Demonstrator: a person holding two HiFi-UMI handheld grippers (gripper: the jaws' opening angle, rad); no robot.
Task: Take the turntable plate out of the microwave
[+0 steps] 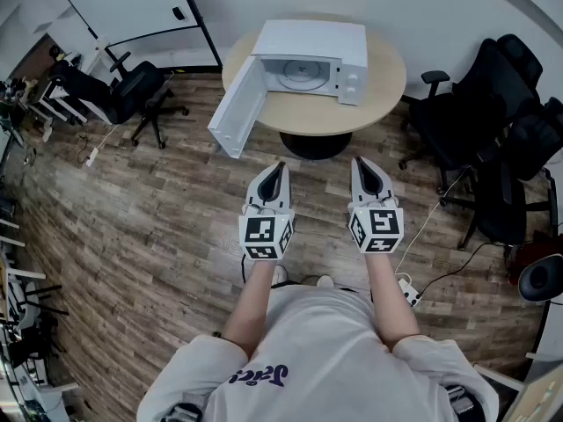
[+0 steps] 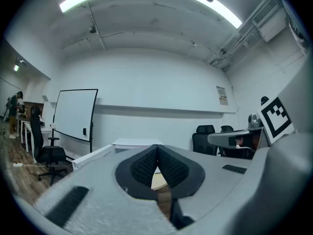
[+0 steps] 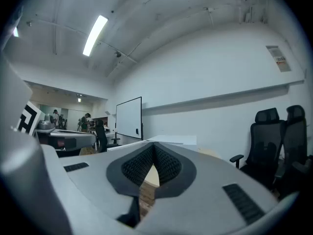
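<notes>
On the round table [image 1: 387, 95] stands the white microwave [image 1: 318, 40], its door [image 1: 236, 108] swung wide; what looks like the turntable plate [image 1: 301, 75] lies inside. Well short of it, left gripper [image 1: 280, 165] and right gripper [image 1: 360, 162] are clamped together, empty.

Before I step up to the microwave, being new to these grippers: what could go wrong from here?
1. The open door juts past the table edge on your left side; the left gripper could knock it.
2. It and the right gripper are shut; open one before reaching the turntable plate, or it may just shove the plate.
</notes>
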